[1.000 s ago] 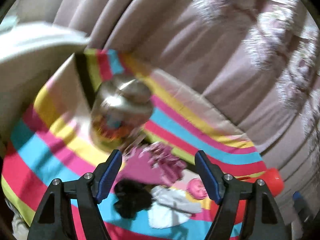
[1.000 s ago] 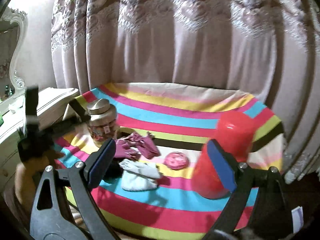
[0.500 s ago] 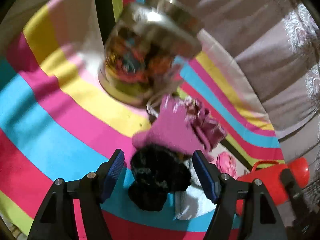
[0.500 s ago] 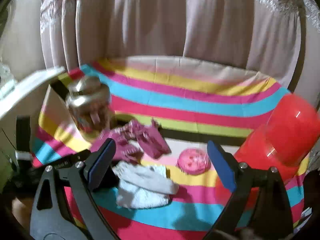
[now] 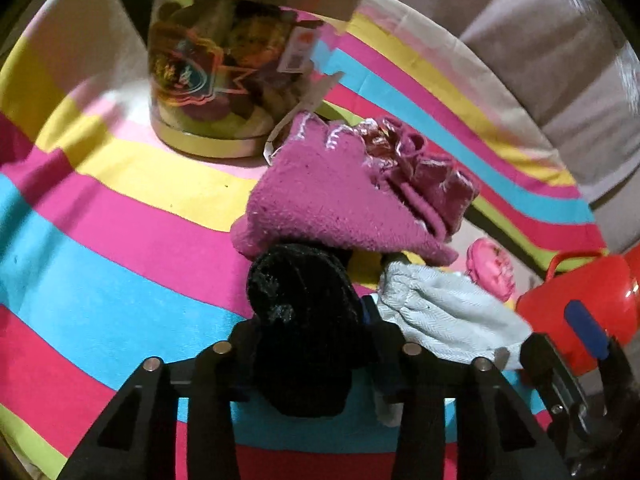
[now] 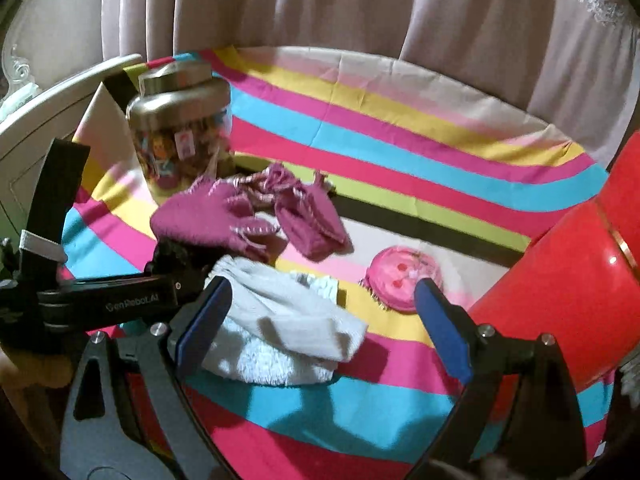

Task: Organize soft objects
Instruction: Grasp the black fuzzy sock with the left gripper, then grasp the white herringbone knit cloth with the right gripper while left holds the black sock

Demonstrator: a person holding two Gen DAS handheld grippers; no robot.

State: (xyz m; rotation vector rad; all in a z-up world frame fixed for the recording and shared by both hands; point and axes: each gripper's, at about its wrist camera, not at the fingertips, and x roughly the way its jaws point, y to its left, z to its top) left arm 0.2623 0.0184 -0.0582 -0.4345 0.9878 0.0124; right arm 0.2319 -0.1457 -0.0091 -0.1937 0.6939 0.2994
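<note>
A black fuzzy sock (image 5: 304,312) lies on the striped cloth, partly under a magenta knit glove (image 5: 340,204). My left gripper (image 5: 310,344) is shut on the black sock; it also shows in the right wrist view (image 6: 176,268). A white sock (image 5: 444,316) lies just right of it, seen too in the right wrist view (image 6: 288,332). A second magenta glove (image 6: 312,216) and a pink round pouch (image 6: 404,280) lie further back. My right gripper (image 6: 320,328) is open and empty, hovering above the white sock.
A gold-lidded jar (image 6: 180,128) of colourful items stands at the back left. A red flask (image 6: 576,280) stands at the right. The striped cloth (image 6: 400,128) covers a round table before beige curtains (image 6: 360,8). A white furniture edge (image 6: 48,120) is at left.
My left gripper dropped to the black sock and closed on it. My right gripper moved forward and down toward the white sock, staying open.
</note>
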